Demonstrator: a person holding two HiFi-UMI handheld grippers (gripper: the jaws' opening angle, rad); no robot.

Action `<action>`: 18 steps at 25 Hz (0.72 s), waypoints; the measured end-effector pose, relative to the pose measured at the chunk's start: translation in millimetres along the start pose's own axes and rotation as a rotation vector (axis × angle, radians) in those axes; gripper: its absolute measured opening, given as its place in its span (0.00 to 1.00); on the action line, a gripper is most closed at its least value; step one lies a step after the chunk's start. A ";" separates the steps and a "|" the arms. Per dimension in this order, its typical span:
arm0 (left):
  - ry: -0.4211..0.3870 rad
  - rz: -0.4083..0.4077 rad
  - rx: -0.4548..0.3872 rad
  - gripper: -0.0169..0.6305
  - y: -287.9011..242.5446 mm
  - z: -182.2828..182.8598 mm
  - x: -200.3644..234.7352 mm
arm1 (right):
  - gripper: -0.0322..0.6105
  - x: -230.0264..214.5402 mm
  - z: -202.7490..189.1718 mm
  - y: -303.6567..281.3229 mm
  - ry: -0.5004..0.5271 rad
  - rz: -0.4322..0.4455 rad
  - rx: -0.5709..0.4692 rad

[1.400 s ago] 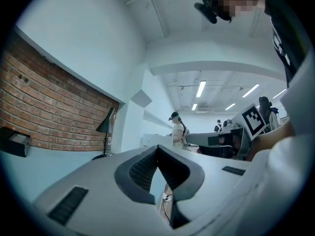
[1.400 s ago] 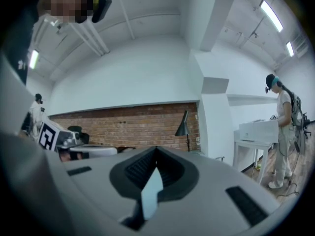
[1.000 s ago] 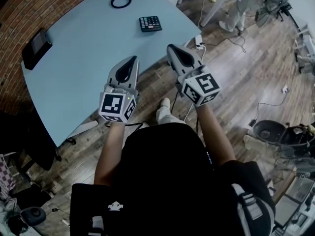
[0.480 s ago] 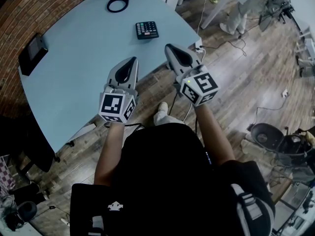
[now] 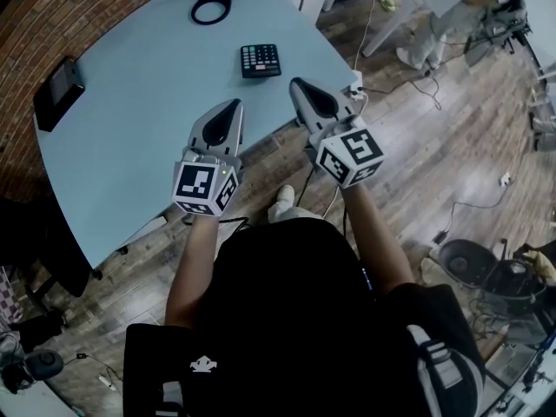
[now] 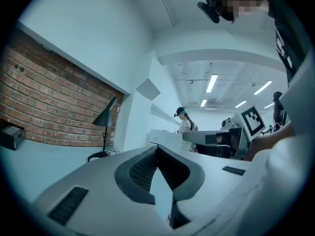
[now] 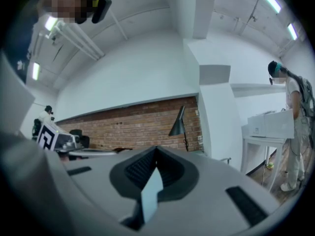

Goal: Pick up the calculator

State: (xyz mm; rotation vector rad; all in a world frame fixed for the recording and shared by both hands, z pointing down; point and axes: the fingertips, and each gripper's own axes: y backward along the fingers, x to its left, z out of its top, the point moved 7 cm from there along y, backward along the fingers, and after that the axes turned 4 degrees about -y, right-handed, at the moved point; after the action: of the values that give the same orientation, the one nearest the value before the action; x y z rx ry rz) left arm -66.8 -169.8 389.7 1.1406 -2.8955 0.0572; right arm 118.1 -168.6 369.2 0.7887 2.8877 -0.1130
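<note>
One calculator [image 5: 261, 60], flat, long axis crosswise

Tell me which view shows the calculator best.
The head view: the calculator lies whole and unblocked on the table, keys up, near the edge ahead of the right tool. Neither the left gripper view nor the right gripper view shows it; both look level across the room, over the tabletop.

I hold both grippers out level, side by side around the middle of the head view. My left gripper [image 5: 232, 104] sits left of centre, jaws pressed together with nothing between them. My right gripper [image 5: 298, 82] sits slightly higher, right of centre, jaws likewise together and empty. My left forearm [image 5: 191, 259] and right forearm [image 5: 372, 233] are bare and reach up-frame.
</note>
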 end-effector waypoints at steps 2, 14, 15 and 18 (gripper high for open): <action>0.008 0.015 -0.002 0.04 -6.1 0.9 1.9 | 0.06 -6.5 -0.1 -2.0 -0.001 0.009 0.005; -0.014 0.063 0.023 0.04 -41.5 3.0 -13.4 | 0.06 -49.1 -2.0 -2.1 -0.023 0.057 0.029; -0.015 0.069 0.026 0.04 -42.9 2.6 -14.2 | 0.06 -51.5 -2.3 -1.6 -0.025 0.062 0.030; -0.019 0.083 0.036 0.04 -47.2 0.6 -16.0 | 0.06 -58.7 -4.2 -0.5 -0.030 0.073 0.034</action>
State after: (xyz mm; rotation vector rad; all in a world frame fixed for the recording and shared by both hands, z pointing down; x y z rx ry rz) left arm -22.9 -193.4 389.5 1.0307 -2.9698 0.1019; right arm 167.4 -197.9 382.8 0.8899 2.8317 -0.1648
